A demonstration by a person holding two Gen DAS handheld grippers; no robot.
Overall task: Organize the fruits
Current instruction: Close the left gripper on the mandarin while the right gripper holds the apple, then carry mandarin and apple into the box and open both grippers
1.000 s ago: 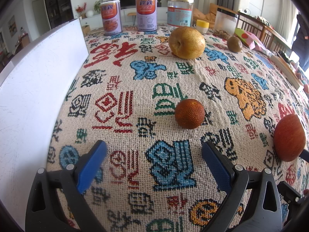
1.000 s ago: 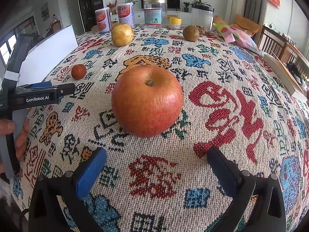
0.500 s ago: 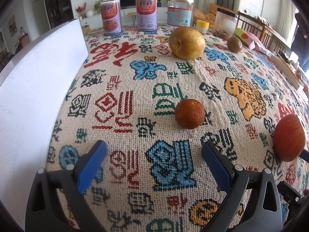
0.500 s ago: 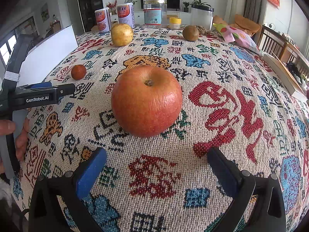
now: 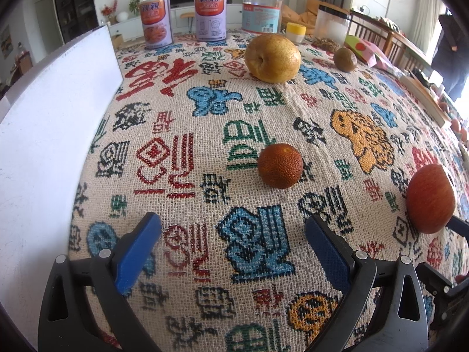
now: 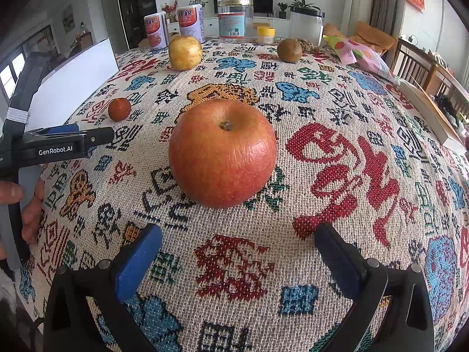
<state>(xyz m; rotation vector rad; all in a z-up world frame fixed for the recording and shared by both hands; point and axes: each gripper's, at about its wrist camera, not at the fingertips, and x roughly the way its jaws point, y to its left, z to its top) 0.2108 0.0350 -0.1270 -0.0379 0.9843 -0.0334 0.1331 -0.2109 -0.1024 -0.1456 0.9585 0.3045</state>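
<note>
A red apple [image 6: 222,152] sits upright on the patterned tablecloth just ahead of my open, empty right gripper [image 6: 239,249]; it also shows at the right of the left wrist view [image 5: 429,198]. A small reddish-brown fruit [image 5: 280,169] lies ahead and right of my open, empty left gripper [image 5: 233,234]; it shows at the left in the right wrist view [image 6: 119,109]. A yellow pear [image 5: 272,58] [image 6: 185,52] and a small brown kiwi-like fruit [image 5: 345,59] [image 6: 289,50] lie farther back.
A white board [image 5: 55,123] stands along the table's left edge. Two cans [image 5: 155,33], a glass jar [image 5: 262,14], a small yellow-lidded jar [image 5: 296,31] and a clear container [image 5: 332,28] line the far edge. A snack bag [image 6: 360,55] lies at the back right.
</note>
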